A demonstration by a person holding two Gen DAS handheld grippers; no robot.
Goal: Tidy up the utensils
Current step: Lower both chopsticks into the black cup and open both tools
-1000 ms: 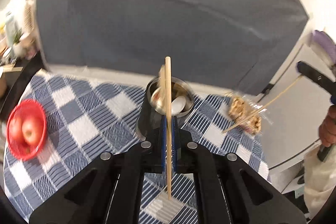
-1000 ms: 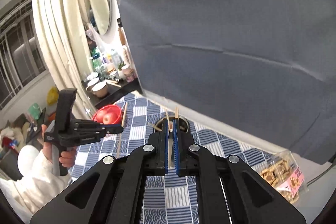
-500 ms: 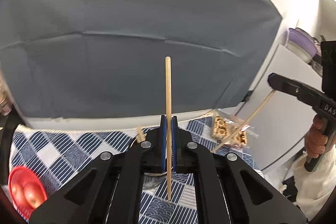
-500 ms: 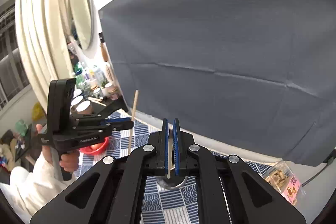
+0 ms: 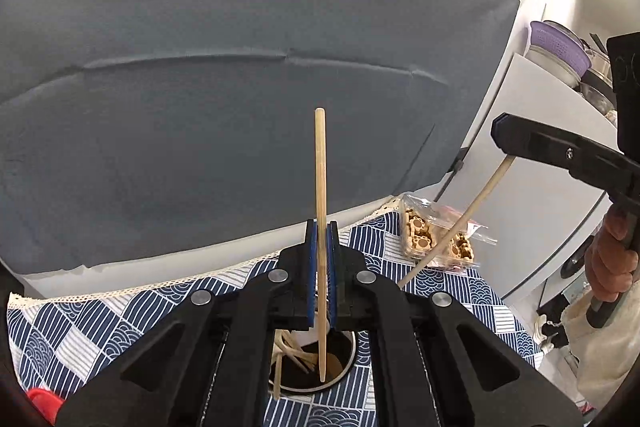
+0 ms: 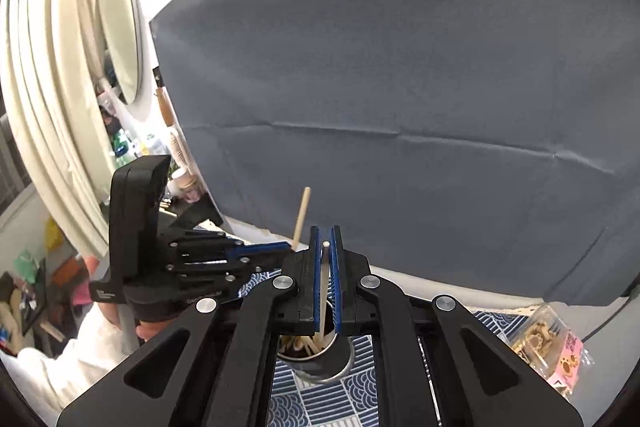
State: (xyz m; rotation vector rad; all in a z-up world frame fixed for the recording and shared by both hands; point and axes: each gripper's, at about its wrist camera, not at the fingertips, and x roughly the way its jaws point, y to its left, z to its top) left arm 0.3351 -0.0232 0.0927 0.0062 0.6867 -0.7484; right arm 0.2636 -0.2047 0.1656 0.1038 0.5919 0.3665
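Observation:
My left gripper (image 5: 320, 227) is shut on a wooden chopstick (image 5: 320, 167) that stands upright between the blue pads. Its lower tip hangs over the mouth of a metal cup (image 5: 344, 371) holding several other sticks. In the right wrist view my right gripper (image 6: 325, 231) is shut on a second chopstick (image 6: 323, 291), whose lower end dips into the same cup (image 6: 336, 367). The left wrist view shows the right gripper (image 5: 500, 133) at the right, its chopstick (image 5: 460, 223) slanting down toward the cup. The left gripper (image 6: 280, 247) shows close on the left of the right wrist view.
A blue-and-white patterned tablecloth (image 5: 120, 311) covers the table, with a grey cloth backdrop (image 5: 240, 67) behind. A clear box of paw-shaped biscuits (image 5: 436, 239) lies at the back right. A red basket (image 5: 44, 403) sits at the left edge. A cluttered shelf and a round mirror (image 6: 120, 35) are far left.
Both grippers have moved in over the cup and closer together, each keeping its chopstick. The cup, earlier ahead of the left fingers, now lies beneath both pairs of fingers.

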